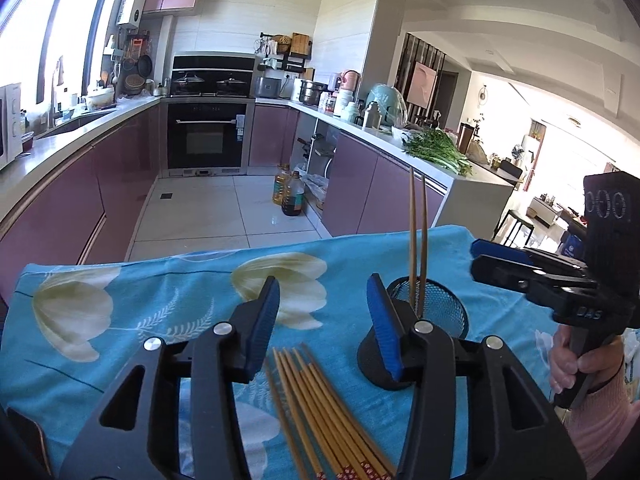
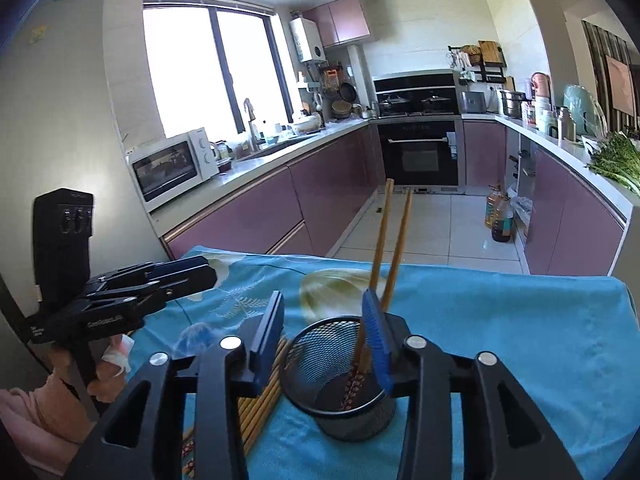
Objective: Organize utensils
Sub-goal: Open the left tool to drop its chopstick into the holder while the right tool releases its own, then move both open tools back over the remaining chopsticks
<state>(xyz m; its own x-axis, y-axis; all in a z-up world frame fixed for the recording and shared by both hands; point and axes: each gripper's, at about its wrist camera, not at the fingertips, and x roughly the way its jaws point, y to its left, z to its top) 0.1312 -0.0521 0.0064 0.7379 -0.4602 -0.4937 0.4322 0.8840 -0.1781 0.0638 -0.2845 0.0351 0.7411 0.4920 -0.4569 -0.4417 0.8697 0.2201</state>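
Note:
A black mesh holder [image 2: 344, 376] stands on the blue flowered cloth [image 2: 500, 320]; it also shows in the left wrist view [image 1: 440, 308]. Two wooden chopsticks [image 2: 394, 248] stand in it, leaning against its far side, also seen in the left wrist view [image 1: 418, 240]. Several loose chopsticks [image 1: 320, 408] lie flat on the cloth to the holder's left, partly visible in the right wrist view [image 2: 260, 404]. My left gripper [image 1: 324, 320] is open and empty above the loose chopsticks. My right gripper [image 2: 324, 328] is open and empty above the holder.
The cloth-covered table ends at its far edge [image 1: 280, 246], with tiled kitchen floor beyond. Oil bottles [image 1: 290, 194] stand on the floor. Purple cabinets line both sides. A dark object [image 1: 28, 436] lies at the cloth's near left corner.

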